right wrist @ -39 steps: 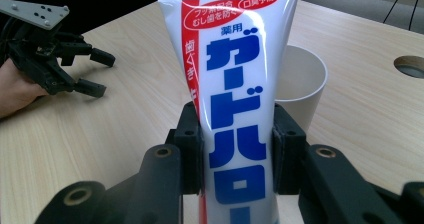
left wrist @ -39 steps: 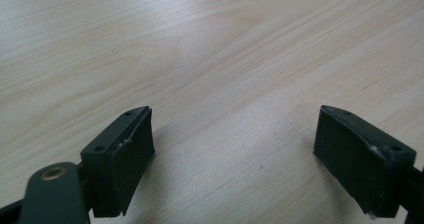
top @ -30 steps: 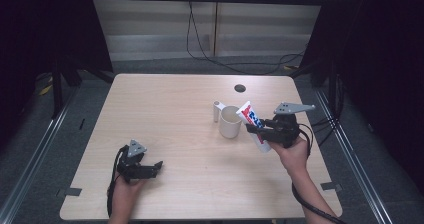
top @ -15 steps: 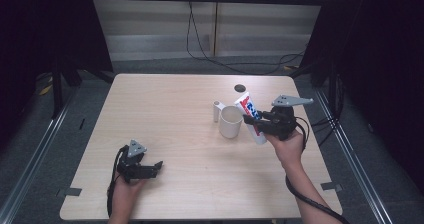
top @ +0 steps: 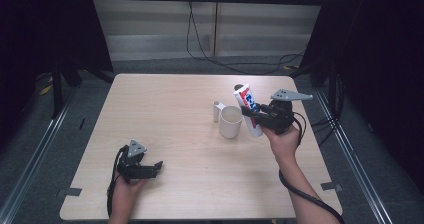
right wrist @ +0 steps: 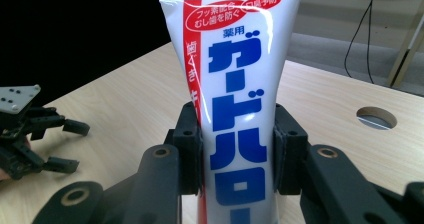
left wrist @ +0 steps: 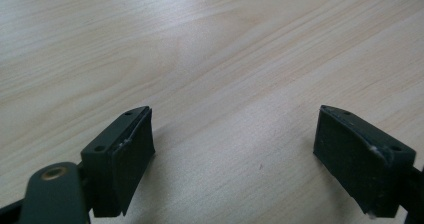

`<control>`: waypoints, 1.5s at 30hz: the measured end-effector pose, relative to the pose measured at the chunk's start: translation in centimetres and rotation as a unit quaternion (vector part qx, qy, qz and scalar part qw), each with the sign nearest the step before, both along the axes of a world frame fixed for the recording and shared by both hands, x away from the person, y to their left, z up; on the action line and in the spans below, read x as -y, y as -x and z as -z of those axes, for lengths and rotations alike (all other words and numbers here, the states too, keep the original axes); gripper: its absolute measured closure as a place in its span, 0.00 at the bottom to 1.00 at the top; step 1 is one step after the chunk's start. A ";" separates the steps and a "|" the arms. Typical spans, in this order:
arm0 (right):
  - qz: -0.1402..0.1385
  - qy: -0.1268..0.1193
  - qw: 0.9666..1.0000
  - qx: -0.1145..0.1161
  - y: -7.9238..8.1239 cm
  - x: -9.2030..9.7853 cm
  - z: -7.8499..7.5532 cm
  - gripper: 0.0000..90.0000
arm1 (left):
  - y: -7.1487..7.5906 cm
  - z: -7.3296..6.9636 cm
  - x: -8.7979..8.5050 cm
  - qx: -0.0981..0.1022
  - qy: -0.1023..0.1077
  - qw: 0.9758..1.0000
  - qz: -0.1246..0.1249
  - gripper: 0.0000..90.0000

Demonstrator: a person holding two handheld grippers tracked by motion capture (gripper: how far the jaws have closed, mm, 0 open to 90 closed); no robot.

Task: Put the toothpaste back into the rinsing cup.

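Landmark: cream cup on the wooden table. Left gripper rests on the table well apart from the cup, toward the near left corner; jaws spread wide, nothing between them. A small white cylinder stands just beside the cup's left. Right gripper, just right of the cup, clamps a toothpaste tube; the tube is off the table, tilted, top end leaning toward the cup.

The toothpaste tube runs off the bottom edge of the right gripper view, so its lower end is cut off. In the high view, its small print is too tiny to read.
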State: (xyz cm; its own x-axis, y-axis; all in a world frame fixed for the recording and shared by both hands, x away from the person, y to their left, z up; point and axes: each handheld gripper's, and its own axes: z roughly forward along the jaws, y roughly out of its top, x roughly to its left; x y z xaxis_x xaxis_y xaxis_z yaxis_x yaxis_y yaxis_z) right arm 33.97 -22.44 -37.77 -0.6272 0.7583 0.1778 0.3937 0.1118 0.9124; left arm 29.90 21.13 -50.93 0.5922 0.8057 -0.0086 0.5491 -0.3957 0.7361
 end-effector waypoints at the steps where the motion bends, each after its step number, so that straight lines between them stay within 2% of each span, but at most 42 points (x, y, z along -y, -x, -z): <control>1: 0.000 -0.001 1.000 0.001 -0.1 0.0 0.0 0.71 | 0.0 0.0 0.0 0.000 -0.001 1.000 0.000 0.18; 5: 0.006 -0.005 1.000 0.003 -0.5 0.0 -0.1 0.71 | 0.0 -0.1 -0.1 -0.002 -0.007 1.000 0.004 0.18; 8: 0.012 -0.007 1.000 0.005 -0.8 -0.1 -0.3 0.71 | 0.0 0.0 0.0 0.000 -0.001 1.000 -0.001 0.18; 9: 0.015 -0.007 1.000 0.005 -0.9 -0.1 -0.3 0.71 | 0.0 -0.1 -0.1 -0.002 -0.007 1.000 0.004 0.18; 16: 0.018 -0.004 1.000 0.013 -1.5 -0.7 -0.6 0.71 | 0.0 0.0 0.0 0.000 0.000 1.000 0.000 0.18; 18: 0.021 -0.009 1.000 0.014 -1.7 -0.9 -0.6 0.71 | 0.0 0.0 -0.1 -0.002 -0.005 1.000 0.004 0.18; 34: 0.034 -0.009 0.999 0.025 -3.1 -1.6 -1.1 0.70 | 0.0 0.0 0.0 -0.001 -0.002 1.000 0.000 0.18; 42: 0.039 -0.010 0.999 0.023 -3.7 -2.0 -0.9 0.70 | 0.0 0.0 0.0 0.000 0.000 1.000 0.000 0.18; 45: 0.042 -0.009 0.999 0.020 -4.0 -2.2 -0.8 0.70 | 0.0 -0.1 -0.1 -0.003 -0.007 1.000 0.005 0.18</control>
State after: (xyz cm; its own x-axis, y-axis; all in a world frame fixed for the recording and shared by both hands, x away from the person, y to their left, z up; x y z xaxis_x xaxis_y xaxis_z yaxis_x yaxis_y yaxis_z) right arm 37.97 -20.26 -36.96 -0.5690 0.8050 0.1679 0.3635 0.0630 0.9295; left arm 29.93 21.25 -50.87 0.5997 0.8002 -0.0010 0.5491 -0.4107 0.7279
